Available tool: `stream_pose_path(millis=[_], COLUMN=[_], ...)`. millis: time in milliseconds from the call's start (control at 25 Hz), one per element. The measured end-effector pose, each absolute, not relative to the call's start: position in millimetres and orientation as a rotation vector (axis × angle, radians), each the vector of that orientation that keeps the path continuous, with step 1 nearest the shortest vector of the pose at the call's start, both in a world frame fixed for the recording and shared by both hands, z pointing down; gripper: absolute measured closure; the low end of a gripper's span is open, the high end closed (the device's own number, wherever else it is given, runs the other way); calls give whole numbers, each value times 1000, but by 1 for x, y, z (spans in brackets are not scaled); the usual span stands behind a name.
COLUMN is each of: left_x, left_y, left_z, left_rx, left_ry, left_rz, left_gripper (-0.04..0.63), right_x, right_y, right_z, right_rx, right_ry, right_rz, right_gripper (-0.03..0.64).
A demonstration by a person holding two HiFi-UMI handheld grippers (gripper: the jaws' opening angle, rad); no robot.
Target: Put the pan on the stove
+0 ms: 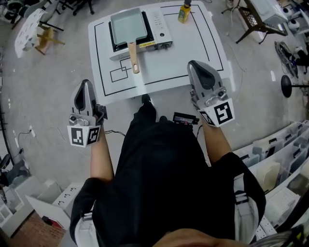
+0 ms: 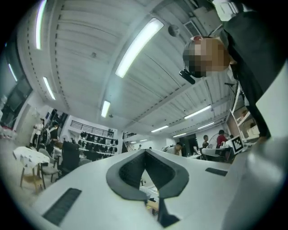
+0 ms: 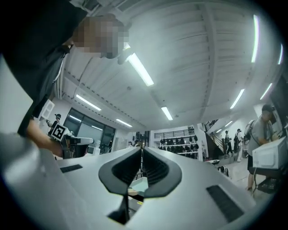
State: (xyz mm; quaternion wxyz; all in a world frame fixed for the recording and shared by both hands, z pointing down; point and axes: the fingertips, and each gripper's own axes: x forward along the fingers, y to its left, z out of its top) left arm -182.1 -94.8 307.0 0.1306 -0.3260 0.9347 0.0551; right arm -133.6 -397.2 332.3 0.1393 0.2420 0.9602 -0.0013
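A rectangular grey pan (image 1: 128, 25) with a wooden handle (image 1: 133, 58) rests on the portable stove (image 1: 159, 26) at the far side of the white table (image 1: 193, 53). The handle points toward me. My left gripper (image 1: 86, 84) hangs off the table's near left corner, shut and empty. My right gripper (image 1: 195, 65) hovers over the table's near right part, also shut with nothing in it. Both are well short of the pan. In the left gripper view the jaws (image 2: 145, 152) meet tip to tip, pointing up at the ceiling. In the right gripper view the jaws (image 3: 141, 149) are likewise closed together.
A yellow bottle (image 1: 184, 13) stands at the table's far edge, right of the stove. A wooden stool (image 1: 46, 37) sits on the floor to the left. Storage bins (image 1: 280, 159) line the right side, and a black round-based stand (image 1: 287, 87) is beyond them.
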Motion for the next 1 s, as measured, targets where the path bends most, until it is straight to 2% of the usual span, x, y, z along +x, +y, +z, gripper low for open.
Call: stream_pose_path(millis=[200,440,1000], left_x=[-133,-87,-48], left_y=[-104,-103,-50], left_z=[317,343,416], left_rx=[-936,-931,-1025], left_ry=[2748,2818,2972], left_rz=[135,97,200], left_gripper=[578,578,578], right_x=[-88,-43,0], right_y=[-414,-417,-338], right_z=[355,389,436], right_rx=[673,576,545], right_ry=[2832,2955,3128], right_rz=[-95,2,-1], right_gripper=[588,589,595])
